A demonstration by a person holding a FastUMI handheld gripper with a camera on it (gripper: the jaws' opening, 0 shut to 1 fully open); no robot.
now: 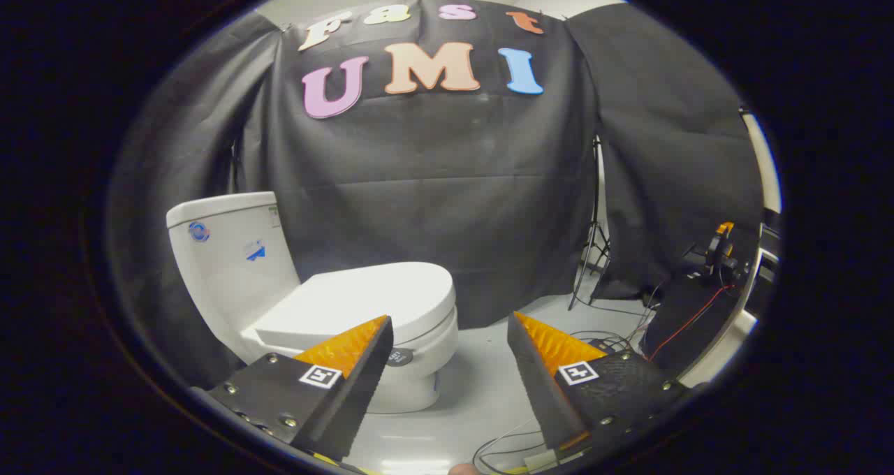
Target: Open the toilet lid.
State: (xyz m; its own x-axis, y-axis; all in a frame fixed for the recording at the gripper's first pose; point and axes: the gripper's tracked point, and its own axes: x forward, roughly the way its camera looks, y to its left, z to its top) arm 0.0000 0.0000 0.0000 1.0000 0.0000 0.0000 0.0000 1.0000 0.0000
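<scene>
Gripper view shows my fingers [447, 335] spread wide on nothing, with the closed lid [370, 297] lying flat beyond and off toward the left finger, its rounded front edge nearest me, tank [227, 251] behind it.

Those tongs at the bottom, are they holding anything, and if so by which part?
Nothing is held. The tongs are open with only air between the fingers. The toilet lid lies shut beyond them, untouched.

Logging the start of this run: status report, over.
Claw open, empty. White toilet lid down, shut, just beyond the left finger. Nothing between claw and lid; cables on floor off right.
</scene>
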